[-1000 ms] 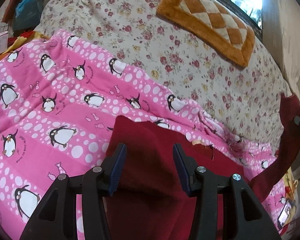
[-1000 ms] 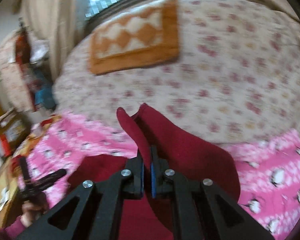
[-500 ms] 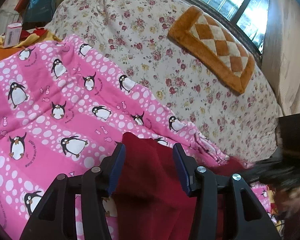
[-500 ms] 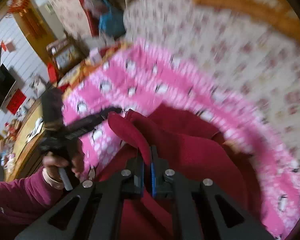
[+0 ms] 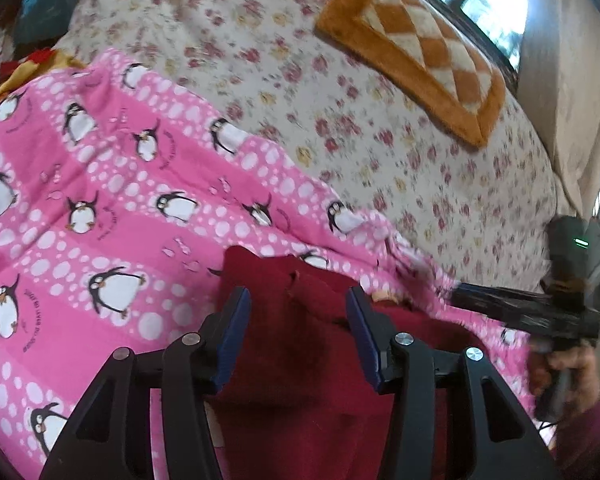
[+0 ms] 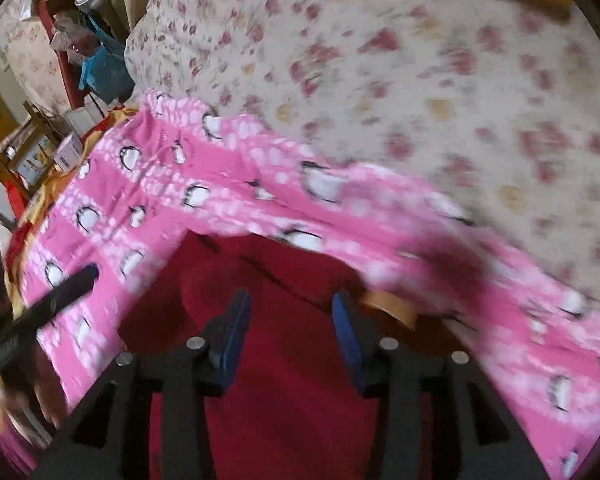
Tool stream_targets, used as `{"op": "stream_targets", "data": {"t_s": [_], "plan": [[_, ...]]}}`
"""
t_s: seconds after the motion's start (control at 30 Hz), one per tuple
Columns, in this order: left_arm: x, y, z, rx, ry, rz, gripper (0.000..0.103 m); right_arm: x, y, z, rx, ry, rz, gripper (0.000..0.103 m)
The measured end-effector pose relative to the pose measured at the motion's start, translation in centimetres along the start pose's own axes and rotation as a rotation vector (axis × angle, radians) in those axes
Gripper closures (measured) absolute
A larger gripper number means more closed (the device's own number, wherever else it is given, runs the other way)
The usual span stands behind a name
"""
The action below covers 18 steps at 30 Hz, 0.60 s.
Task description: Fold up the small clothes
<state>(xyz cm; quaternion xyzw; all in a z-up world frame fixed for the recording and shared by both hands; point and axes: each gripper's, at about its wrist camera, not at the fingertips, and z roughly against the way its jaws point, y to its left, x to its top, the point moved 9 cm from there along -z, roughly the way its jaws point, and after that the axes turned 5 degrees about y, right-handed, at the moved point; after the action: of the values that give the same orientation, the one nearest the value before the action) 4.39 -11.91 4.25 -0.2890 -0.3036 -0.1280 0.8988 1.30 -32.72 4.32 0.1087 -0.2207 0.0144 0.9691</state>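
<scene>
A dark red garment (image 5: 300, 360) lies folded on a pink penguin-print blanket (image 5: 100, 200); it also shows in the right wrist view (image 6: 284, 360). My left gripper (image 5: 298, 300) is open just above the garment's far edge, holding nothing. My right gripper (image 6: 288, 304) is open and empty over the garment. In the left wrist view the right gripper (image 5: 512, 308) shows at the right edge. In the right wrist view a finger of the left gripper (image 6: 60, 292) shows at the left.
A floral bedspread (image 5: 340, 100) covers the bed beyond the blanket. An orange checked mat (image 5: 416, 52) lies near the window. A tan object (image 6: 388, 306) peeks out at the garment's right edge. Shelves and clutter (image 6: 60, 80) stand to the left.
My right gripper carried the garment's flap over to the left, laid it down and opened. The left gripper stayed open above the garment.
</scene>
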Motion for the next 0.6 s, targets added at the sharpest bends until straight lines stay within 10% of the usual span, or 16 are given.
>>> {"op": "stream_targets", "data": {"t_s": [0.2,0.43,0.53,0.6], "plan": [[-1.3,-1.8,-2.7,0.0,0.064,-0.007,0.073,-8.4,-3.6,6.7,-0.101,-0.072,0.006,0.052],[-0.7,-1.2,-6.8,0.046,0.142,0.077,0.073,-16.1,-5.0,4.6,-0.338,0.018,0.145,0.052],[-0.4,-1.1,-8.9,0.068,0.17,0.107,0.091,-16.3,-6.1,3.4,-0.363,0.027,0.108,0.09],[-0.3,-1.4,-9.2,0.076,0.178,0.086,0.103,-15.9,-6.1,4.3,-0.323,-0.013,0.062,0.092]]}}
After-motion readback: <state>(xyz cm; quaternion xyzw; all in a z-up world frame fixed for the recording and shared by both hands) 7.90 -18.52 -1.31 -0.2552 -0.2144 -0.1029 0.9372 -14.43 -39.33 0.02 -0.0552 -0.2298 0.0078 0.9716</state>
